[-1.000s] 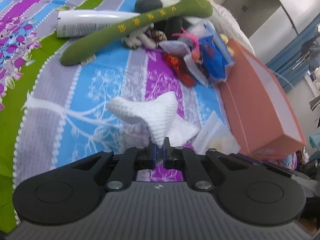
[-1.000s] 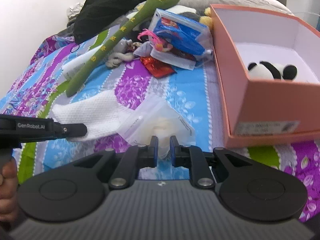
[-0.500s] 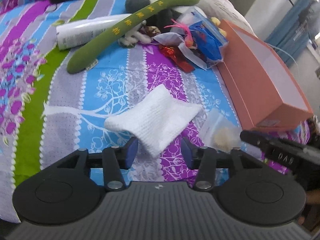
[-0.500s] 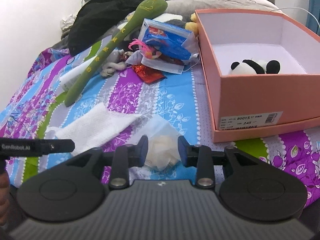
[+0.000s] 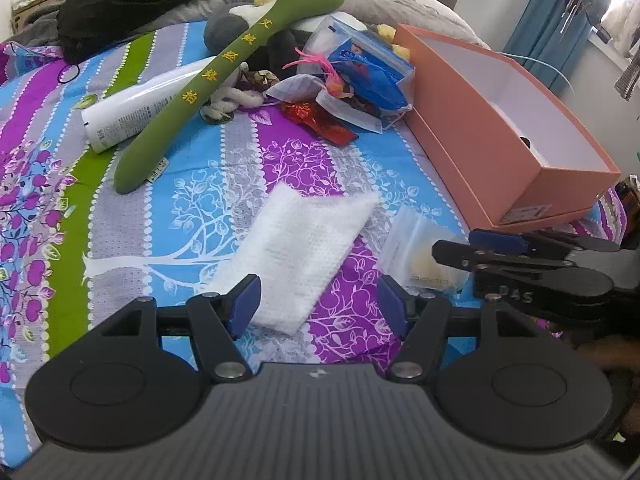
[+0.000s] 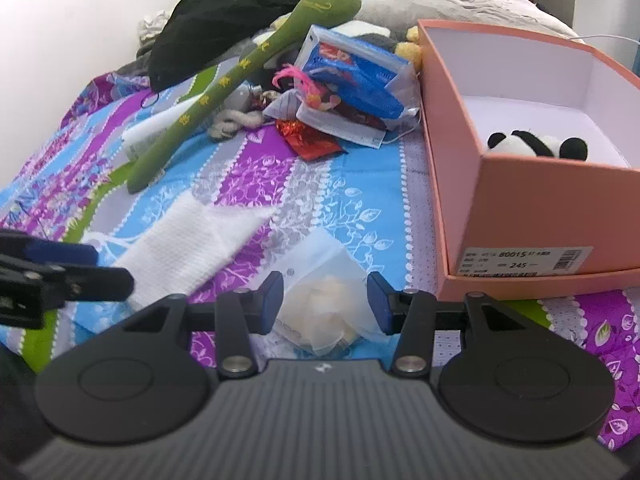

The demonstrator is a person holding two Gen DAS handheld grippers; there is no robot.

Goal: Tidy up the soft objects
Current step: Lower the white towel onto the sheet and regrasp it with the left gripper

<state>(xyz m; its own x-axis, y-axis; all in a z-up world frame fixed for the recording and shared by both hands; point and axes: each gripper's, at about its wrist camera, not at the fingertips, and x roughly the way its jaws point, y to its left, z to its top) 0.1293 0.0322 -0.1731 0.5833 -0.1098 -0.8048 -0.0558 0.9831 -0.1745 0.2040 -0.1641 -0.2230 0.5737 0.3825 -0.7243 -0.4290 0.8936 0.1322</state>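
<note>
A white tube (image 5: 136,110) lies on the bed's striped floral sheet (image 5: 168,200), partly under other items. A red foil wrapper (image 5: 320,122) sits nearby. Blue curtains (image 5: 548,12) hang beside the window at far right.

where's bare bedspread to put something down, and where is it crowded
Bare bedspread lies between the white cloth and the red wrapper, and left of the cloth below the green plush stick. The pink box is mostly bare beside the panda. The pile around the blue packet is crowded.
</note>
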